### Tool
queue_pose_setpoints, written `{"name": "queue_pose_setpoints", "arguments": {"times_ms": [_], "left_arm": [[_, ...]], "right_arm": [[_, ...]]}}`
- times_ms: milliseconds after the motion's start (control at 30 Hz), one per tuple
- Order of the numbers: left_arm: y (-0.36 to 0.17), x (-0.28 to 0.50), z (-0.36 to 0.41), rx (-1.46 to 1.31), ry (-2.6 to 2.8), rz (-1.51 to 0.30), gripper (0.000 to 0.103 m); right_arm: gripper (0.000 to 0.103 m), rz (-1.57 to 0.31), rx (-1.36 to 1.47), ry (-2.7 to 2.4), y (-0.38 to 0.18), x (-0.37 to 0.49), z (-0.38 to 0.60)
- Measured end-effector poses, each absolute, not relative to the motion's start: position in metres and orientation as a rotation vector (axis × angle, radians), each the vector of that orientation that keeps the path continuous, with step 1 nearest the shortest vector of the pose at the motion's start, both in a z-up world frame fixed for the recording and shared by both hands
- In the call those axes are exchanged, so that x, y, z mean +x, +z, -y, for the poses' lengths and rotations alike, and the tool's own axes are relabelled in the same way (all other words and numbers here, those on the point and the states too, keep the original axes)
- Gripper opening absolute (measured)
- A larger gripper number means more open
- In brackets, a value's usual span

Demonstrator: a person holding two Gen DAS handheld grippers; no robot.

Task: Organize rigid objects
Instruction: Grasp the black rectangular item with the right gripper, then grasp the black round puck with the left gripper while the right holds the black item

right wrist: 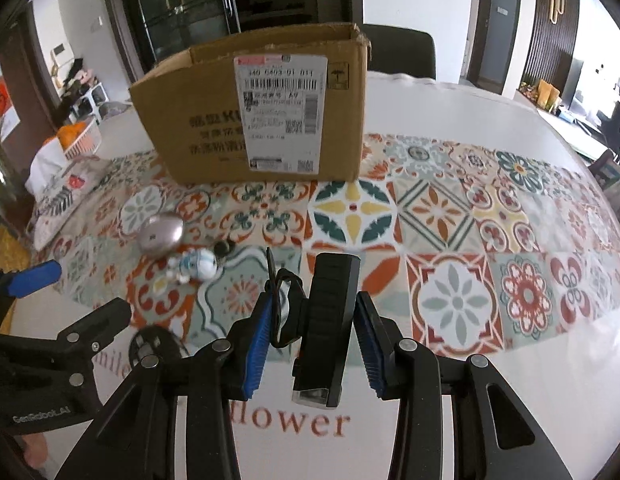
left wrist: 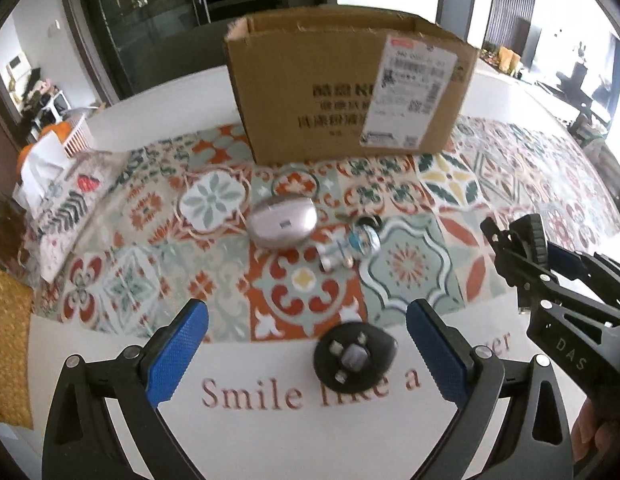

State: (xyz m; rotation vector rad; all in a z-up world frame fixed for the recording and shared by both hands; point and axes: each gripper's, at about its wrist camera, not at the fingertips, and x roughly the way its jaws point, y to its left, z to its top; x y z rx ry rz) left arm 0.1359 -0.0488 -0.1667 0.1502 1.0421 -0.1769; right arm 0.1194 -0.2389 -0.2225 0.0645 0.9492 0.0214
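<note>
My right gripper [right wrist: 310,336] is shut on a black bike light with a strap mount [right wrist: 325,320], held above the tablecloth; the same light [left wrist: 529,240] shows at the right of the left wrist view. My left gripper [left wrist: 308,344] is open over the table's front. A black round disc with metal studs [left wrist: 353,354] lies on the cloth between its blue fingers [left wrist: 178,344], untouched. Farther off lie a silver oval case [left wrist: 282,222] and a small white-and-blue astronaut figure [left wrist: 349,248]. An open cardboard box [left wrist: 341,84] stands behind them.
The patterned tablecloth [right wrist: 449,216] covers a white table printed with words. A folded cloth and a tissue pack [left wrist: 54,184] sit at the left edge, next to a white basket with orange fruit [right wrist: 80,136]. A dark chair [right wrist: 401,50] stands behind the box.
</note>
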Motion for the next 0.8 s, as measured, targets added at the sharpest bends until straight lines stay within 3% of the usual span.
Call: {"name": "queue_pose_setpoints", "arguments": {"times_ms": [467, 800], "left_arm": [[-0.21, 0.123, 0.057, 0.111, -0.241, -1.151, 0.089], [-0.227, 0.127, 0.062, 0.091, -0.257, -1.19, 0.069]], "right_arm": [[0.041, -1.032, 0.038, 0.028, -0.248, 0.096, 0.237], [0.041, -1.056, 0.032, 0.026, -0.254, 0.096, 0.237]]}}
